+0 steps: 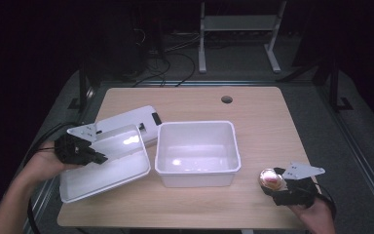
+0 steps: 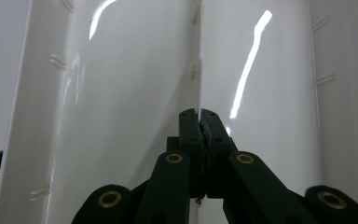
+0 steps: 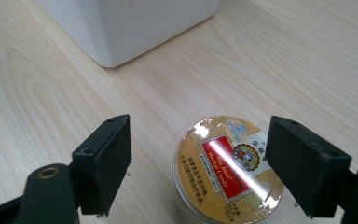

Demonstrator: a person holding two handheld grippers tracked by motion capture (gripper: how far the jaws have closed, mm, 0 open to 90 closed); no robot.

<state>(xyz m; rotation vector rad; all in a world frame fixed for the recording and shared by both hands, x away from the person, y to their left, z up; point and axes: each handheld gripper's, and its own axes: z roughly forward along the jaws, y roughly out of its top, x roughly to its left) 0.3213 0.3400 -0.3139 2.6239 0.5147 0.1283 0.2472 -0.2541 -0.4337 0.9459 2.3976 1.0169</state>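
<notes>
The open white plastic bin (image 1: pixel 197 152) sits mid-table. Left of it, touching its corner, lies the white plastic lid (image 1: pixel 108 165), with a flat white device (image 1: pixel 131 122) behind that. Right of the bin and nearer the front edge stands 1 round gold-labelled candy tin (image 1: pixel 271 180).

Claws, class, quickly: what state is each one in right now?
Left claw: shut on the white lid.
Right claw: open around the round tin, not gripping it.

Tin (image 3: pixel 227 170) cut off by bottom edge in right gripper view; small label print unreadable. Lid (image 2: pixel 135 93) overruns left gripper view's edges. Left gripper (image 1: pixel 99 158) covers lid's near-left rim in high view.
</notes>
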